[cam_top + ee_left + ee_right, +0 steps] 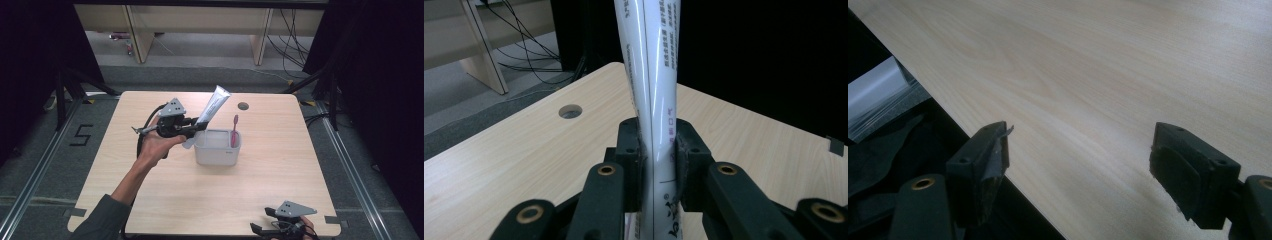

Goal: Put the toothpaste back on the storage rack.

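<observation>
White plastic toothpaste tube (651, 75) is clamped between the jaws of the left gripper (197, 125), whose pads press both of its sides. Tube is tilted, lower end just above the near-left corner of the translucent rectangular plastic container (217, 147) on the light wooden table (210, 200). A pink toothbrush (234, 130) stands in the container. Right gripper (1080, 165) jaws stand wide apart over the table's near edge, holding nothing.
</observation>
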